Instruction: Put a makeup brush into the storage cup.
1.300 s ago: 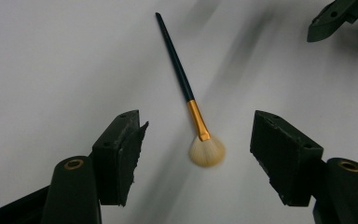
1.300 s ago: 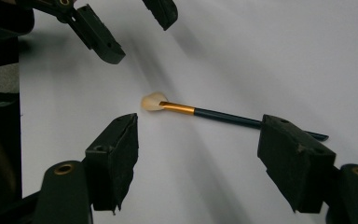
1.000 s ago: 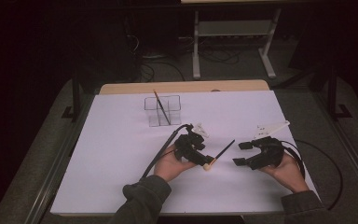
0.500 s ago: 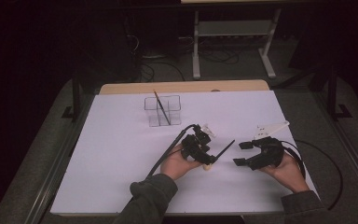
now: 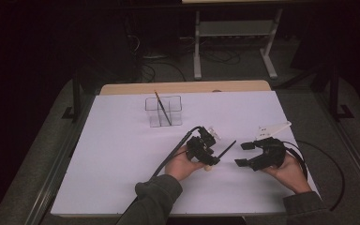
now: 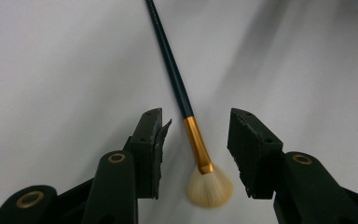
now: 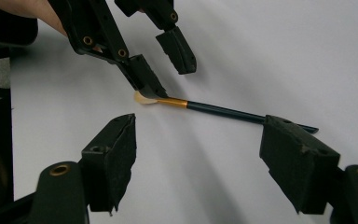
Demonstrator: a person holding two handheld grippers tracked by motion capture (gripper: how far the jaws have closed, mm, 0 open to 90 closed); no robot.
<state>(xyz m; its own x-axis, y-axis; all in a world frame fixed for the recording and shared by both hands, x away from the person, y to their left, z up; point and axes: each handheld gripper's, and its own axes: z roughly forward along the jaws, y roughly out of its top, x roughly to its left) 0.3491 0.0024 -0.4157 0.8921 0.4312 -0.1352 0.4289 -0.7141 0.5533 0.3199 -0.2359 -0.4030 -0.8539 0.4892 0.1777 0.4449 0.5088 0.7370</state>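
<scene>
Both tongs I'm holding stand spread, pinching nothing. My left gripper (image 6: 194, 154) straddles the fan brush (image 6: 186, 116) lying flat on the white table (image 5: 122, 154): its gold ferrule sits between the jaws, touching neither, the pale bristles at 6 o'clock and the dark handle running off toward 11 in the left gripper view. My right gripper (image 5: 244, 154) hovers at 3 o'clock of the left, just beyond the handle's tip. At 11 o'clock, well apart, a clear divided holder (image 5: 164, 111) carries another brush (image 5: 163, 108).
</scene>
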